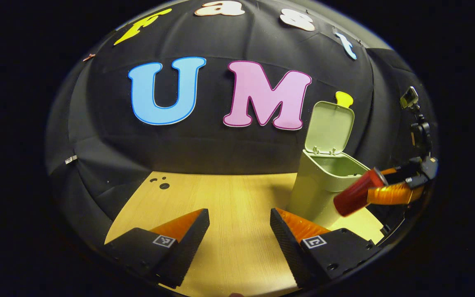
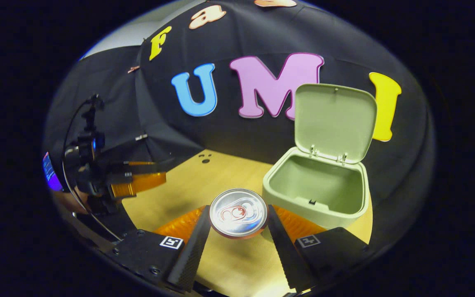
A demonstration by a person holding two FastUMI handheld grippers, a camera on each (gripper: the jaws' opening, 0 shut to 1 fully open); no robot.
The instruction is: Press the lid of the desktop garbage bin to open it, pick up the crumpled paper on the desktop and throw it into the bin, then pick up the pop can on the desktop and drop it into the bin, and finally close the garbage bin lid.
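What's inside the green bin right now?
The bin is open, lid up. In the right gripper view its inner walls look bare. The front rim covers the bottom, so paper there can't be seen. The can is outside, in the right gripper.

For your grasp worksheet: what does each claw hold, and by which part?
Right claw grips the pop can by its sides near the top; left claw holds nothing.

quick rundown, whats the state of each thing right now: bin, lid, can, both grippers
garbage bin: upright on the table, open; no paper or can seen in the part of its inside that shows
lid: flipped up, standing behind the opening
pop can: held off the table between the right gripper's fingers, beside the bin, not yet in it
right gripper: shut on the pop can
left gripper: open, holding nothing, over the table
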